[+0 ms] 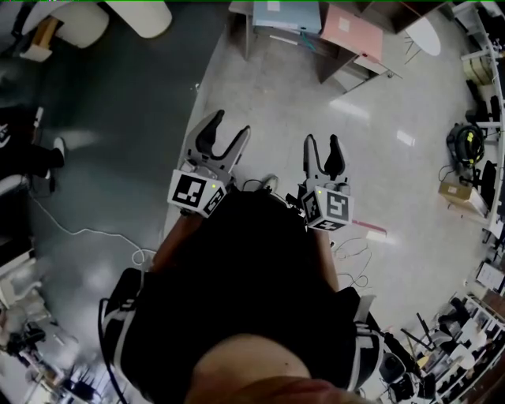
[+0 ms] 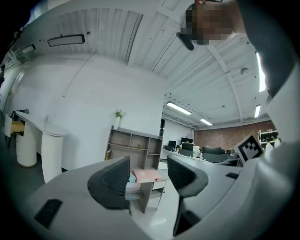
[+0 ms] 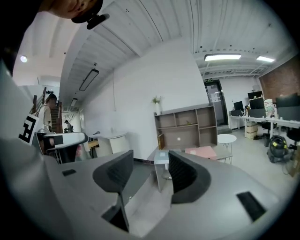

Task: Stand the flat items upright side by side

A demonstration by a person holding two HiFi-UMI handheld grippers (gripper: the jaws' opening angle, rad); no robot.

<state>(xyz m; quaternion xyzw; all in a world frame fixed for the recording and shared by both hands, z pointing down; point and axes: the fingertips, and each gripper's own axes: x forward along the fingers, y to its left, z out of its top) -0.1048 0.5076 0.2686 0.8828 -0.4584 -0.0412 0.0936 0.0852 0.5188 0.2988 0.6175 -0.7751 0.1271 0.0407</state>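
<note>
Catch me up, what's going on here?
A person stands on the open floor holding the left tongs and right tongs out ahead, both open and empty. A pink folder lies flat on a desk further ahead, untouched. Nothing is upright yet.

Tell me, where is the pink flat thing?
In the head view the pink item lies on the table at the top, right of the blue one.
</note>
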